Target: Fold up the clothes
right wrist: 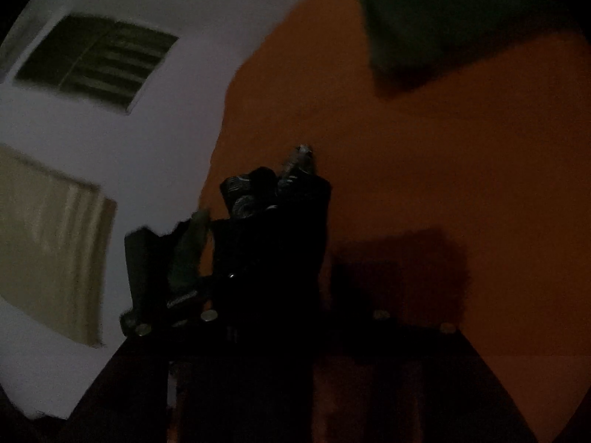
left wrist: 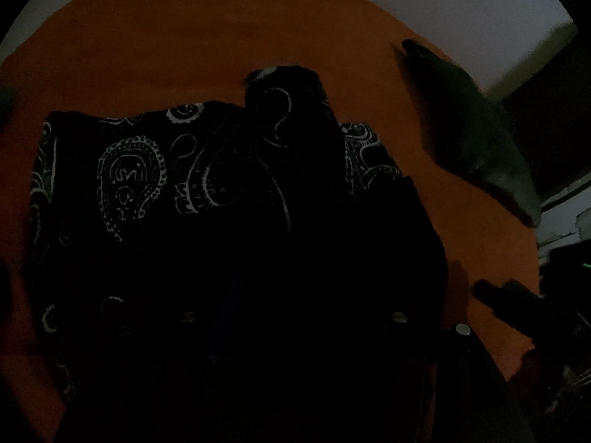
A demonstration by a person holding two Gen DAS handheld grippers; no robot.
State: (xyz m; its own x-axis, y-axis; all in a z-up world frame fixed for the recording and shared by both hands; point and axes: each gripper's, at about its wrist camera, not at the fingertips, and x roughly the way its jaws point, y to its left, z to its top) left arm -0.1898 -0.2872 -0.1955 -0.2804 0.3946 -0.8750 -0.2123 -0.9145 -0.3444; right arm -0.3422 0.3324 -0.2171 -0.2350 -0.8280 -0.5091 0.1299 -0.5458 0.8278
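Paisley cloth point(left wrist: 155, 170) lies half-folded mid-surface on the orange table point(left wrist: 184, 48), one flap bunched up. Our left gripper point(left wrist: 288, 221) looks clamped on that fold; the right gripper point(right wrist: 266, 221), we can't tell. Flattening and final folds remain.

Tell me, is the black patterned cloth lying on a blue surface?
No, the patterned cloth lies on an orange surface.
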